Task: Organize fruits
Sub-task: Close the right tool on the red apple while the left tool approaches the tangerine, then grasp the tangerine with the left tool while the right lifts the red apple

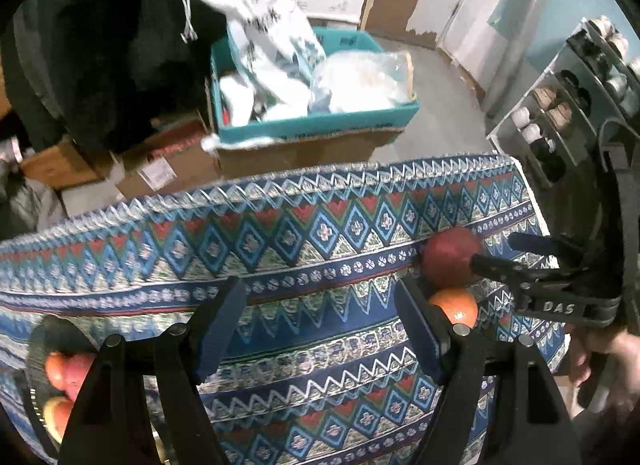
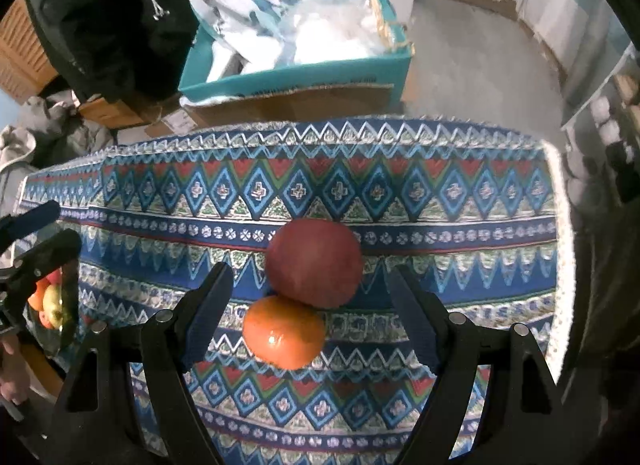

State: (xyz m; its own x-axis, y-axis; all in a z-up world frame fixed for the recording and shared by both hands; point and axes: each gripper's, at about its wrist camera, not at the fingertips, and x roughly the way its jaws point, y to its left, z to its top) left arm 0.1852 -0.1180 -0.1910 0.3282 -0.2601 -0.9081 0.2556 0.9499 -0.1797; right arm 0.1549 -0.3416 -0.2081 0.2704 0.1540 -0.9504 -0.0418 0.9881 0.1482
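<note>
Two fruits are seen on the patterned cloth point(image 2: 460, 193) covering the surface: a red apple point(image 2: 314, 263) and an orange point(image 2: 284, 331), touching each other, the orange at 6 o'clock of the apple in the right wrist view. The right gripper point(image 2: 308, 319) is pointed steeply down at the pair. Its jaws are released, nothing pressed between them; the orange is framed between the two fingers, the apple just beyond at 12 o'clock. No long axis is offered by either round fruit, so any approach angle is judged workable.

The left gripper point(image 1: 320, 325) is also released and empty, only cloth seen between its fingers. From the left wrist view the apple point(image 1: 450, 255) and orange point(image 1: 456, 305) lie at about 2 o'clock, off to the side. A dish of fruit point(image 1: 60, 377) is glimpsed at 8 o'clock there, partly hidden by the gripper body; contents cannot be fully told.

The right hand is judged clearly nearer. The orange is judged the likely first pick, with a short drop needed. Risk noted: the touching apple could be nudged and rolled.
</note>
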